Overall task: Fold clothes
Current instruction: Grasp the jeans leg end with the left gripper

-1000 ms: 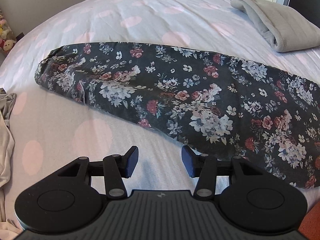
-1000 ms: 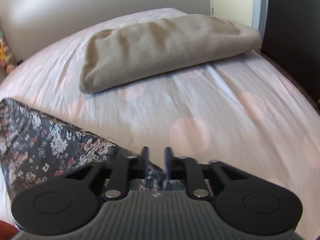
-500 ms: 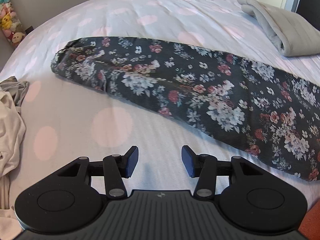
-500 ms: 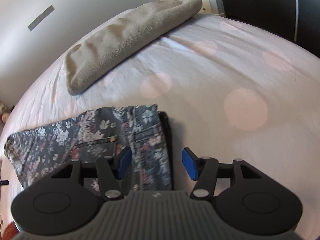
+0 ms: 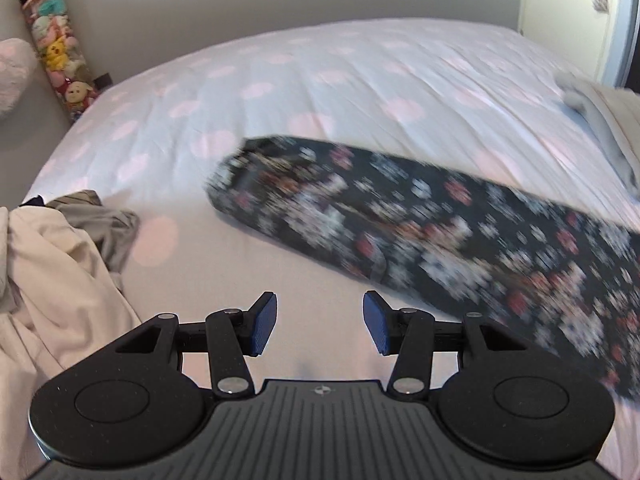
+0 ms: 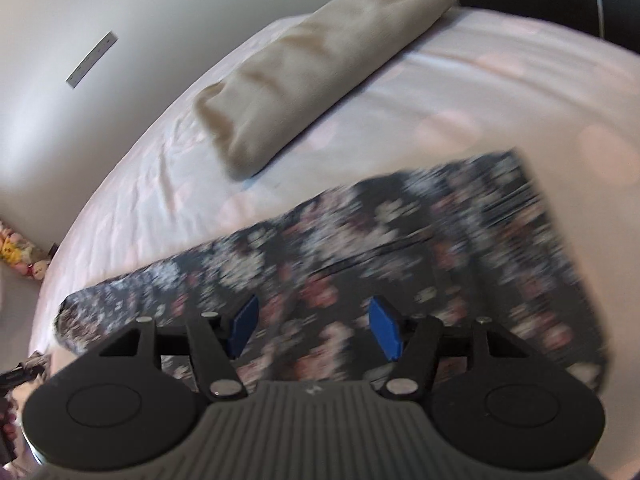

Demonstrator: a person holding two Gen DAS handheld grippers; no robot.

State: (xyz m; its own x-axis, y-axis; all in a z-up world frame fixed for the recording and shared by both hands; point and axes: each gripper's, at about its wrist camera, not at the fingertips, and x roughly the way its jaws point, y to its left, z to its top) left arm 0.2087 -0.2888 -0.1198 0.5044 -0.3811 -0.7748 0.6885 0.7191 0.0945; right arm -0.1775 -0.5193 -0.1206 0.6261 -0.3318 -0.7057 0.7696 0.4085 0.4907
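Dark floral trousers (image 5: 420, 232) lie folded lengthwise in a long strip across the pink-dotted bed sheet (image 5: 320, 92); both views are motion-blurred. My left gripper (image 5: 319, 326) is open and empty, above bare sheet just short of the strip's near edge. My right gripper (image 6: 313, 330) is open and empty, hovering over the wide waist end of the trousers (image 6: 400, 248).
A pile of beige and grey clothes (image 5: 52, 264) lies at the left. A folded grey-beige garment (image 6: 320, 80) lies at the far side of the bed near a dark wardrobe. Stuffed toys (image 5: 56, 44) hang on the wall at left.
My right gripper let go of the trousers' waist, opened and drew back above them. My left gripper stayed open and swung left and back, away from the strip.
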